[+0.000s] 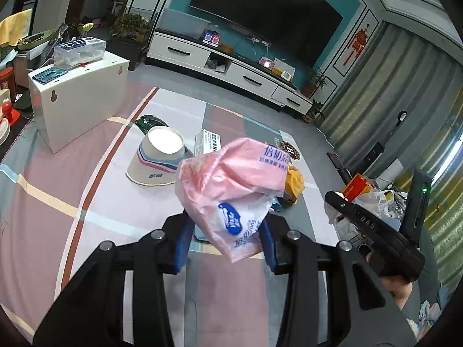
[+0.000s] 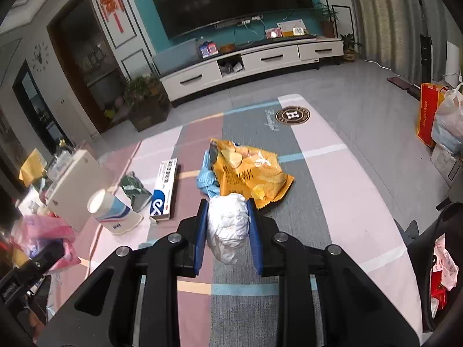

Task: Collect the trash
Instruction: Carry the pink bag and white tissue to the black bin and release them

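Observation:
My left gripper is shut on a crumpled pink plastic wrapper, held up above the patterned mat. My right gripper is shut on a crumpled white tissue wad, also lifted off the mat. On the mat lie an upside-down paper cup, a long white-and-blue box, a dark green packet, an orange snack bag and a blue wrapper tucked under its left edge. In the left wrist view the right gripper's body shows at the right, with a hand under it.
A white box with a clear container on top stands at the mat's left edge. A white TV cabinet runs along the far wall. An orange bag and white plastic bags sit at the right. A dark bin rim shows at lower right.

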A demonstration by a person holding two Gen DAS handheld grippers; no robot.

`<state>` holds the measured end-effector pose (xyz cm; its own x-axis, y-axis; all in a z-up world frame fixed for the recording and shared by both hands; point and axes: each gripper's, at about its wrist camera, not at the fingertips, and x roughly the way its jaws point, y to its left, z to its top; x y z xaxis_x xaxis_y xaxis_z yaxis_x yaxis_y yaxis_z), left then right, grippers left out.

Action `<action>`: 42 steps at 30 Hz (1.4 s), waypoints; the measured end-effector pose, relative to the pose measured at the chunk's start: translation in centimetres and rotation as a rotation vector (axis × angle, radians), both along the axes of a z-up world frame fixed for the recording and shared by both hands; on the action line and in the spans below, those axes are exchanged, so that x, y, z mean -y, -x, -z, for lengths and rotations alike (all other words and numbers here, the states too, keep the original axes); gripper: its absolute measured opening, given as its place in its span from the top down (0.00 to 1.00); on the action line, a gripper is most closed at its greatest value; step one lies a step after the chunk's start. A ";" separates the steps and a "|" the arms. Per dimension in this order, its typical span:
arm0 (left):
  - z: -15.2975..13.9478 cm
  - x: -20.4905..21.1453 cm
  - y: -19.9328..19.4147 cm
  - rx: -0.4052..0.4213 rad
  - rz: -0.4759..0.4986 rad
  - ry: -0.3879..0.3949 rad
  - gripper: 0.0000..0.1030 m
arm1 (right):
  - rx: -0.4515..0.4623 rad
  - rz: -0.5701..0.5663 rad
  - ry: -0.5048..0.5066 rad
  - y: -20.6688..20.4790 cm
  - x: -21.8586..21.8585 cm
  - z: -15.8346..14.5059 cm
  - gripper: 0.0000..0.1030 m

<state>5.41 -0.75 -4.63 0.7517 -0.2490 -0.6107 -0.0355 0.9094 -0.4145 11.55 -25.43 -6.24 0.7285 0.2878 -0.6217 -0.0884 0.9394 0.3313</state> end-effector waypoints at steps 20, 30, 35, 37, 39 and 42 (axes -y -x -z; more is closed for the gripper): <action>-1.9 2.4 1.6 0.097 0.040 -0.078 0.59 | 0.124 0.034 -0.050 5.2 2.2 -3.4 0.74; -3.9 5.4 1.8 0.155 0.069 -0.140 0.59 | 0.173 0.048 -0.115 7.1 3.8 -4.7 0.74; -6.0 7.6 2.3 0.210 0.075 -0.157 0.59 | 0.209 0.088 -0.121 8.0 5.6 -5.7 0.74; -6.6 8.9 2.4 0.226 0.093 -0.150 0.59 | 0.216 0.109 -0.162 8.3 7.0 -6.0 0.74; -7.1 10.6 2.4 0.241 0.111 -0.147 0.59 | 0.214 0.142 -0.198 8.6 8.5 -6.1 0.74; -7.5 13.4 2.3 0.247 0.155 -0.148 0.59 | 0.214 0.219 -0.214 9.2 11.1 -6.3 0.74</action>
